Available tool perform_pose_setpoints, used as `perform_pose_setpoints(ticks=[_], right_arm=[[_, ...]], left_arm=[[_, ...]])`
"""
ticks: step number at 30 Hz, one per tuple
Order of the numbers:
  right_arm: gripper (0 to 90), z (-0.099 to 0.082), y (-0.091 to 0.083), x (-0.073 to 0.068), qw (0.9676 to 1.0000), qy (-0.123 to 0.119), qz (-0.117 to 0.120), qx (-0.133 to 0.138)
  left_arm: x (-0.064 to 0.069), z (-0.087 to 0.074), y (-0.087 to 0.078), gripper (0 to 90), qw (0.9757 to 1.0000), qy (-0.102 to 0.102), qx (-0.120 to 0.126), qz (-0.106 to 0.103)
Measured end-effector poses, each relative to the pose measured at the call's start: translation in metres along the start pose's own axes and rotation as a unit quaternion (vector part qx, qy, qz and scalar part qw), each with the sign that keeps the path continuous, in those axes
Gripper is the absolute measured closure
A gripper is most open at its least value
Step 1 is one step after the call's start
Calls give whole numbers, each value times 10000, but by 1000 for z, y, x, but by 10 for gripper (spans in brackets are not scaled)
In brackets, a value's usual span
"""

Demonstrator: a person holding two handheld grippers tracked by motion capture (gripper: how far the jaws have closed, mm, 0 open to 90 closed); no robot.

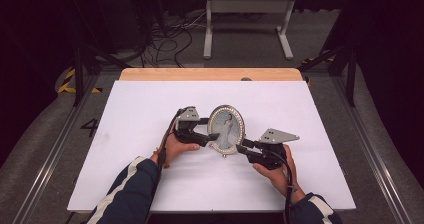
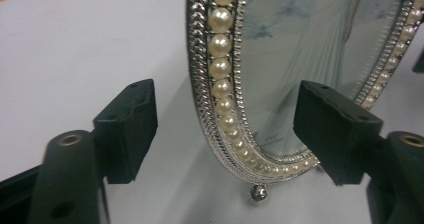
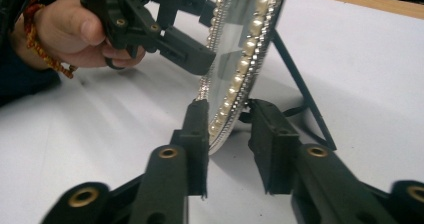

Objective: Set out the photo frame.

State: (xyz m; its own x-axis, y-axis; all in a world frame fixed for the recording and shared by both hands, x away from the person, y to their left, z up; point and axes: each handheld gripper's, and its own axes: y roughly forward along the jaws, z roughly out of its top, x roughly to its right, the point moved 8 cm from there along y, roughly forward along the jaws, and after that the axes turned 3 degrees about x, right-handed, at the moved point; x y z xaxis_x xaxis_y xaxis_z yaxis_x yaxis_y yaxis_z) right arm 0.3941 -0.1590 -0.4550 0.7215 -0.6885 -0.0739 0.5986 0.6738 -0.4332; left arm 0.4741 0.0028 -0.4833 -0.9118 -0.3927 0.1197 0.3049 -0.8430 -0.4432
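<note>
pearls and shiny silver run all around an oval picture frame (image 1: 226,129) that stands up near the middle of a white table (image 1: 140,109). the frame holds a photo of someone in a long white dress. a thin black stand (image 3: 300,91) props it up from behind, and a little silver ball foot (image 2: 259,192) sits under its bottom edge. the left gripper (image 1: 209,129) comes in from the left side of the frame. its jaws are wide open, one in front of the glass and one behind the rim, and there is a gap on both sides, so it has no hold on the frame. the right gripper (image 1: 242,149) comes in low from the right. its jaws sit close on each side of the frame's bottom edge. one jaw looks right against the pearly rim, but i cannot tell if the other one touches, so i cannot tell if it is squeezing the frame.
</note>
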Motion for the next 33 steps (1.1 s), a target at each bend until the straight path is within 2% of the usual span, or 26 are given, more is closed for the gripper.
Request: perform_pose_setpoints(ticks=[2, 5, 11, 14, 19, 24, 28, 33], right_arm=[[754, 1, -2, 2, 9999, 77, -41, 116], [796, 5, -4, 3, 9995, 164, -33, 276], [833, 5, -4, 3, 9993, 189, -50, 310], [824, 5, -2, 5, 9992, 217, -86, 310], [816, 5, 1, 9, 9991, 274, -84, 321], [814, 9, 5, 10, 9992, 217, -88, 336], [811, 9, 7, 13, 9991, 221, -79, 347], [805, 10, 8, 13, 9991, 222, -100, 361]], left_arm=[[2, 1, -1, 378, 9999, -32, 62, -131], [5, 0, -1, 448, 9996, 17, 40, -265], [3, -2, -6, 523, 9997, -24, 20, -258], [3, -3, -9, 560, 9997, -32, 24, -251], [5, -7, -15, 564, 9999, 14, -39, -136], [6, -12, -19, 572, 10000, -52, -29, -70], [7, -13, -22, 568, 10000, -6, -57, -8], [8, -12, -23, 500, 10000, 16, -67, 31]])
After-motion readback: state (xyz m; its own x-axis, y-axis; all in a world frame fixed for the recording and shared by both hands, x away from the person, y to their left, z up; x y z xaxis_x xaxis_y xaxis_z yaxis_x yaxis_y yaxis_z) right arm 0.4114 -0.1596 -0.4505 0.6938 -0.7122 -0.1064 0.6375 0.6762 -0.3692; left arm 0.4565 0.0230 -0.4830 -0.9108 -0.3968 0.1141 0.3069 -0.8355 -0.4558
